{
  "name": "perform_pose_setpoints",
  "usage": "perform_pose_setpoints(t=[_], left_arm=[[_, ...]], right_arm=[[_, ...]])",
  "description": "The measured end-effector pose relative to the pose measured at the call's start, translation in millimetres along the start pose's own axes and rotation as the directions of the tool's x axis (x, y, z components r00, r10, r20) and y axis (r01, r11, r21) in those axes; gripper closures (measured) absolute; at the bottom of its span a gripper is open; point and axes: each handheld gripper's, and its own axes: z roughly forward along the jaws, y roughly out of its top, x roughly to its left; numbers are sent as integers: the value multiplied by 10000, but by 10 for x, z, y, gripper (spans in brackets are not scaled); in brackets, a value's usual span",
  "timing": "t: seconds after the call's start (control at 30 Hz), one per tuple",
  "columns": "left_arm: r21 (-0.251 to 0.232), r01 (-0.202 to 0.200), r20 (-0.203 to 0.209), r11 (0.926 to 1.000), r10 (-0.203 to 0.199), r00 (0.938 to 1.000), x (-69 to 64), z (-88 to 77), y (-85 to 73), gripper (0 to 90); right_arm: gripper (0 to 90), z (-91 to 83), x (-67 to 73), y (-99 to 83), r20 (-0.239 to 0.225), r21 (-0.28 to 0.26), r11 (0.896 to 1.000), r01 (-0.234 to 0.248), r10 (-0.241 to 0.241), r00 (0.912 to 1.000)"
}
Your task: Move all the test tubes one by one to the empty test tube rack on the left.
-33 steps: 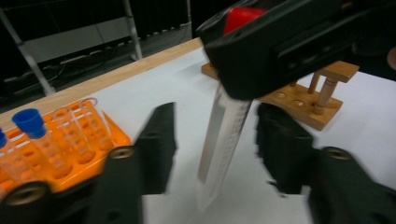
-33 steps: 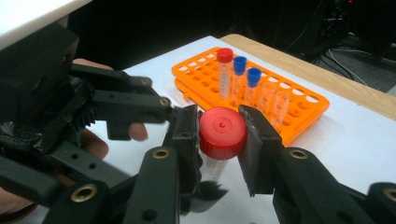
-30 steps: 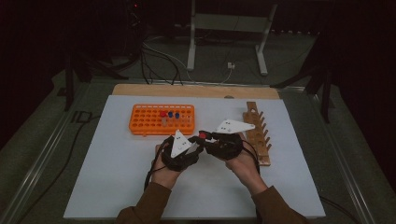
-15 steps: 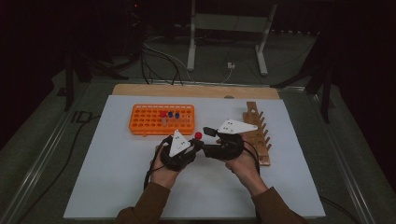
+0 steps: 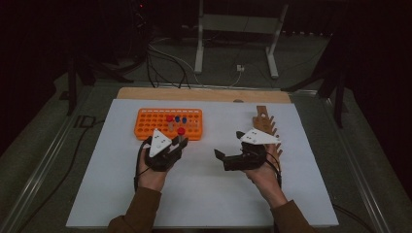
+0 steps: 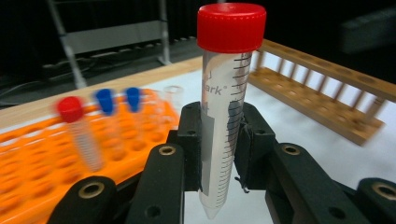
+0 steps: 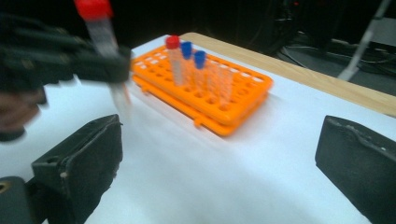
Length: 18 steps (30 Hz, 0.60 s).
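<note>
A clear tube with a red cap point(image 6: 232, 28) stands upright between the pads of my left gripper point(image 6: 218, 135), which is shut on it. From above, that left gripper point(image 5: 176, 144) sits just in front of the orange rack point(image 5: 167, 124), with the tube's red cap point(image 5: 180, 131) at the rack's near edge. My right gripper point(image 5: 228, 145) is off to the right; its jaws have just been opening and nothing is between them. In the right gripper view its own pads point(image 7: 79, 158) stand wide apart, and the left gripper point(image 7: 70, 60) carries the tube point(image 7: 100, 23) at the upper left.
The orange rack point(image 7: 210, 100) holds one red-capped and two blue-capped tubes plus some uncapped ones. A wooden peg rack point(image 5: 265, 128) lies at the right, close behind my right hand. A white sheet point(image 5: 204, 194) covers the table.
Both grippers met at the middle around the red-capped tube. The right gripper has let go and opened wide. The left gripper has carried the tube left, toward the orange rack.
</note>
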Motion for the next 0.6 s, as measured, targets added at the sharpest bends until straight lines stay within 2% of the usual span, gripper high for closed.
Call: perform_pose_setpoints(t=[0.13, 0.27, 0.4, 0.57, 0.6], left_arm=[[-177, 284, -675, 9994, -295, 9973, 195, -60, 4, 751], [-352, 455, -1333, 9983, -498, 9898, 351, -54, 9, 751], [-432, 552, -1812, 9975, -622, 9815, 483, 78, 30, 751], [-261, 559, -2283, 9981, -604, 9717, 601, 335, 3, 751], [-248, 660, -2351, 9975, -700, 9695, 629, 379, -9, 751]], right_arm=[[13, -100, -84, -83, 272, -38, 9999, -144, 145, 9995], [13, -189, -149, -149, 449, -129, 9997, -220, 226, 9987], [13, -249, -180, -185, 516, -206, 9994, -280, 291, 9982], [13, -301, -202, -186, 589, -306, 9991, -294, 311, 9978], [13, -312, -208, -185, 603, -336, 9990, -281, 301, 9977]])
